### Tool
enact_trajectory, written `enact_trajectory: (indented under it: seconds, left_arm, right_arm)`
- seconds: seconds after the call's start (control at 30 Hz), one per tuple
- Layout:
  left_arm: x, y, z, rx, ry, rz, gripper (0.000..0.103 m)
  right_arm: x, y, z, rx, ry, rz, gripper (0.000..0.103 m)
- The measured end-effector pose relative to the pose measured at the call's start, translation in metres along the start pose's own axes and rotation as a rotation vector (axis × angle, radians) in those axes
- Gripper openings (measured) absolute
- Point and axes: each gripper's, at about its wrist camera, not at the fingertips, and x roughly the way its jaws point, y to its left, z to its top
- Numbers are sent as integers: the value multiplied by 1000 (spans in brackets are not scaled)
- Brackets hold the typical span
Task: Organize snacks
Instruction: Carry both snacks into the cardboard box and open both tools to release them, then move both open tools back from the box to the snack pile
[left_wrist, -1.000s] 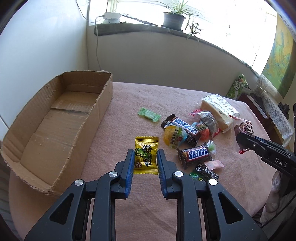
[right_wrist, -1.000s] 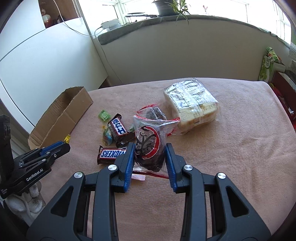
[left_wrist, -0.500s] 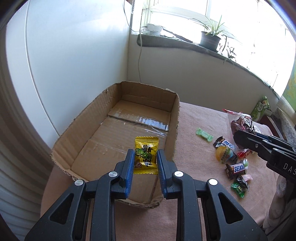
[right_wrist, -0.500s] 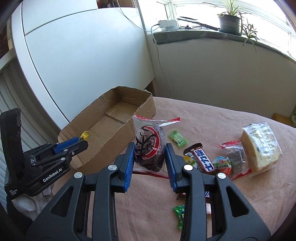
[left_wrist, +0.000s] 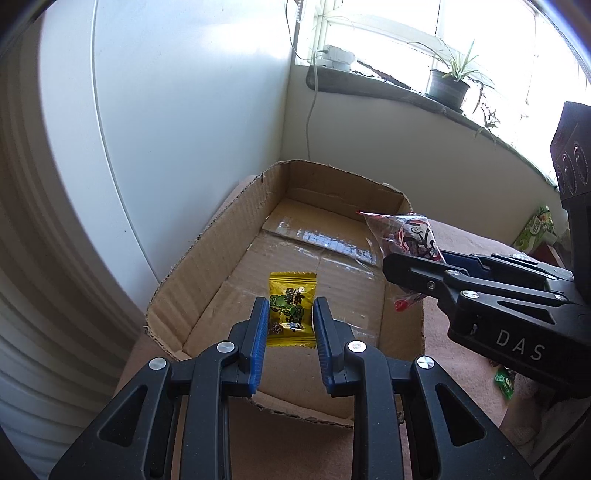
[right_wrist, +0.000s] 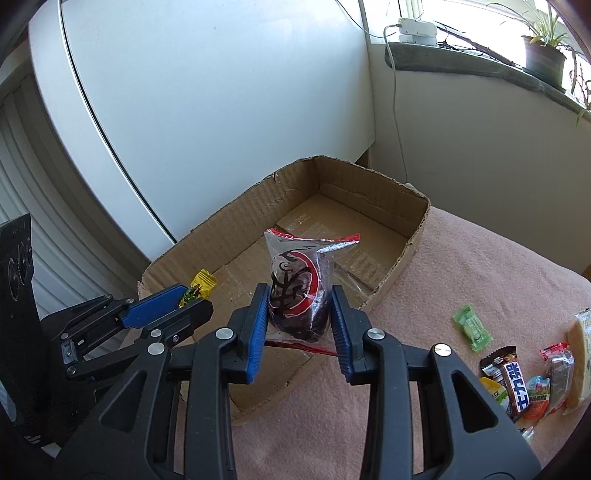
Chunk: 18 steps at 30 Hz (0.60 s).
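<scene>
Surface: a bench (right_wrist: 461, 273) covered in pink, terry-textured cloth, set against a white panelled wall; a stone windowsill (right_wrist: 461, 61) with a potted plant (left_wrist: 448, 85) is seen at far right.

Container: an open cardboard box (left_wrist: 332, 266), shallow, corrugated, with ragged torn edges and clear tape along the floor seam, placed at the left end of the bench.

Left gripper (left_wrist: 290, 325): the blue ribbed fingers are clamped on a yellow candy wrapper (left_wrist: 291, 306), flat and glossy with crimped ends and a green print, held above the near part of the box.

Right gripper (right_wrist: 297, 314): the fingers are clamped on a clear snack pouch (right_wrist: 299, 280) with red-and-black print and dark contents, held over the box's near right wall.

Loose snacks (right_wrist: 524, 384), foil-wrapped, are left on the cloth at right, including a green candy (right_wrist: 472, 326).
</scene>
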Motion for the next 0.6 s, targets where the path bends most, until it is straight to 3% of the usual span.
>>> enact_trajectory:
  seconds: [0.3, 0.37, 0.6]
  left_arm:
    - [-1, 5, -1, -10, 4, 25, 28]
    - [-3, 6, -2, -8, 1, 30, 34]
    - [-16, 2, -6, -1, -12, 30, 35]
  right_arm:
    - [12, 4, 1, -18, 22, 11, 35]
    - [11, 3, 1, -14, 16, 9, 38]
    - [-9, -1, -1, 4, -10, 1, 38]
